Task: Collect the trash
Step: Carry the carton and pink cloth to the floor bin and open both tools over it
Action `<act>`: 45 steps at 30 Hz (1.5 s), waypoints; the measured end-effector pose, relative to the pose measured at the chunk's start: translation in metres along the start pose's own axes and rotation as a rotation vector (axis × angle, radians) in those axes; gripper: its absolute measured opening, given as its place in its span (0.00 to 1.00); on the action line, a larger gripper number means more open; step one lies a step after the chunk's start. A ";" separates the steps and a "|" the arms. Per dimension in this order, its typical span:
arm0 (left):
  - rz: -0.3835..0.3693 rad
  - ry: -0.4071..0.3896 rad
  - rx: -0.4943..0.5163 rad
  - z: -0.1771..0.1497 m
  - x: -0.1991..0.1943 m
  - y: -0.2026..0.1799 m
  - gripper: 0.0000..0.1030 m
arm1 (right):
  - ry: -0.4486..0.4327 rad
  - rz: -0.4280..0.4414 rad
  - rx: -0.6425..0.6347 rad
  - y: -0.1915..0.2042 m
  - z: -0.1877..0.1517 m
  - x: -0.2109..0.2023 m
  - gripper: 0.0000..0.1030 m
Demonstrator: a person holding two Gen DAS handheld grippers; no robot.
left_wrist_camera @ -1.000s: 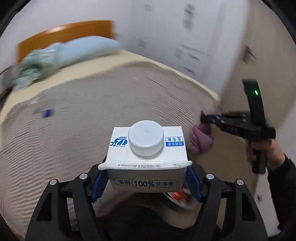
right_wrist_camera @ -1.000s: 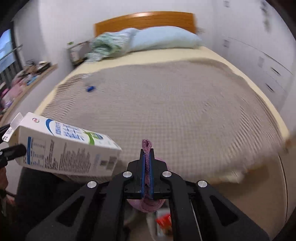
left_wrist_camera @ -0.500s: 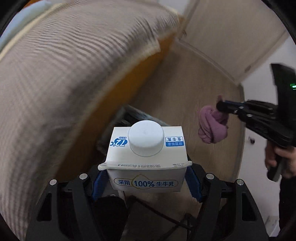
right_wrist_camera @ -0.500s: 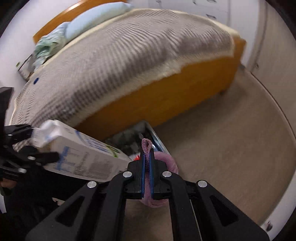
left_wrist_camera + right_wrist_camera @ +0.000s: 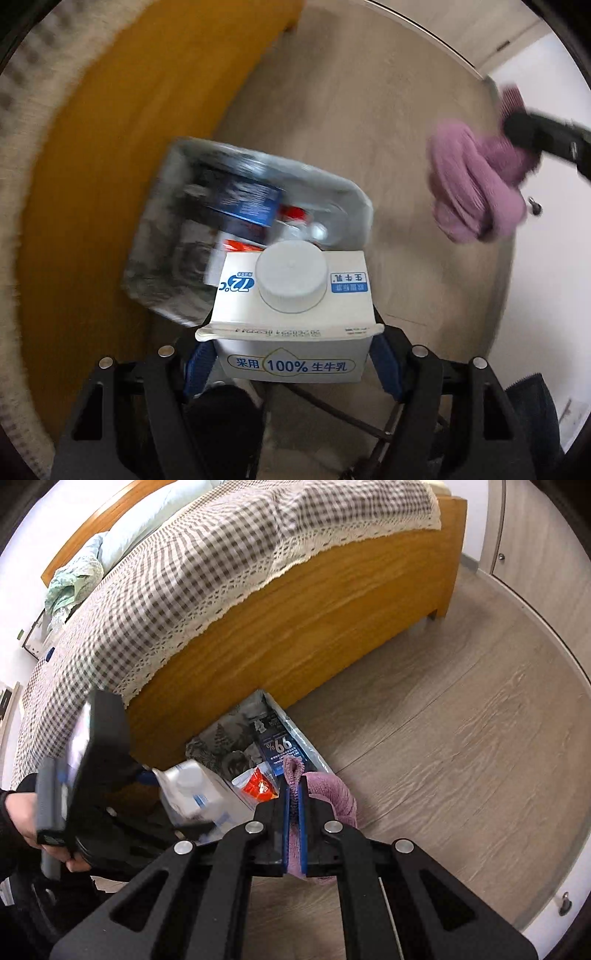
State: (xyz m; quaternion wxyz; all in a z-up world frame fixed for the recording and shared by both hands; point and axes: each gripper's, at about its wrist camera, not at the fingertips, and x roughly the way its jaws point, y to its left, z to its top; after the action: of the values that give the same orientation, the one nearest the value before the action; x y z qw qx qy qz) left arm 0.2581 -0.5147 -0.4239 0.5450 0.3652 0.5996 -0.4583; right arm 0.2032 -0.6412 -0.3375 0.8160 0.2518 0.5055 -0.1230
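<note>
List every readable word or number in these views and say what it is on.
"100%", between Chinese characters: front of the milk carton.
"72°C": carton's top slope, upside down.
Date stamp on the carton's seal: too small to read.
"99%": dark blue packet in the bin, upside down; its small print is unreadable.

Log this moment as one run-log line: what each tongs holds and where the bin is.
left tongs: shut on milk carton | right tongs: shut on pink cloth | trash bin: on floor beside bed frame
</note>
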 end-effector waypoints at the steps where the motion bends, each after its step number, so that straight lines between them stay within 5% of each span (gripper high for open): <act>1: 0.009 0.026 0.014 -0.001 0.010 -0.003 0.68 | 0.004 0.002 0.000 0.000 0.000 0.004 0.04; 7: -0.037 0.117 0.080 -0.013 0.031 -0.016 0.72 | 0.027 0.009 0.010 -0.002 0.002 0.013 0.04; 14: -0.146 0.015 -0.006 -0.015 0.005 0.003 0.75 | 0.027 0.002 0.011 -0.002 0.013 0.011 0.04; 18: -0.148 -0.021 -0.001 -0.014 -0.022 0.008 0.75 | 0.022 0.011 -0.008 0.010 0.025 0.011 0.04; 24: -0.082 -0.230 -0.166 -0.041 -0.107 0.070 0.75 | 0.025 0.061 -0.080 0.049 0.050 0.025 0.04; 31: -0.010 -0.450 -0.369 -0.100 -0.202 0.145 0.80 | 0.111 0.106 -0.169 0.111 0.071 0.092 0.05; 32: -0.007 -0.480 -0.397 -0.109 -0.213 0.154 0.81 | 0.124 0.118 -0.169 0.118 0.073 0.104 0.14; 34: 0.001 -0.502 -0.419 -0.117 -0.221 0.161 0.81 | 0.160 0.126 -0.169 0.127 0.074 0.123 0.50; 35: 0.007 -0.509 -0.427 -0.120 -0.225 0.163 0.81 | 0.181 0.085 -0.169 0.130 0.072 0.132 0.57; 45: -0.011 -0.541 -0.427 -0.125 -0.224 0.166 0.81 | 0.195 -0.010 -0.121 0.111 0.063 0.103 0.57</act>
State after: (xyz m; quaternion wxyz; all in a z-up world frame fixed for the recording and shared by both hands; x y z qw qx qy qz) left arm 0.4048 -0.3309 -0.2295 0.7459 0.1046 0.5178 -0.4057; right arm 0.3493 -0.5753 -0.3744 0.7761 0.2103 0.5903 -0.0712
